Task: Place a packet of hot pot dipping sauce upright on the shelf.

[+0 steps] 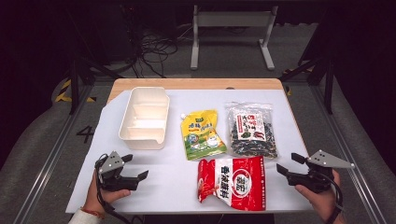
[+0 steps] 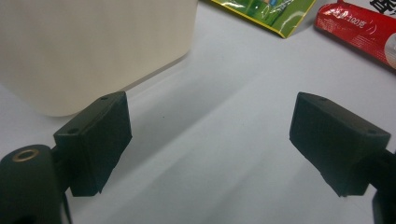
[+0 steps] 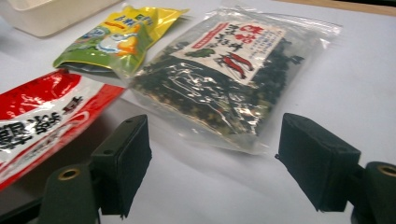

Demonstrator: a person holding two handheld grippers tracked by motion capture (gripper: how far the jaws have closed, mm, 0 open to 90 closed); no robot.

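Black left claw (image 1: 136, 167) released, low beside cream tray (image 1: 143, 134), right claw (image 1: 287, 164) released, level near red packet (image 1: 232, 182)

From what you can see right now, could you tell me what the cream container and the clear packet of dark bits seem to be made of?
The cream container looks like matte moulded plastic: smooth, evenly coloured walls with rounded corners and dividers formed in one piece, though a fibre blend is possible. The clear packet appears to be thin glossy plastic film: it crinkles, throws bright highlights and shows its dark contents through it.
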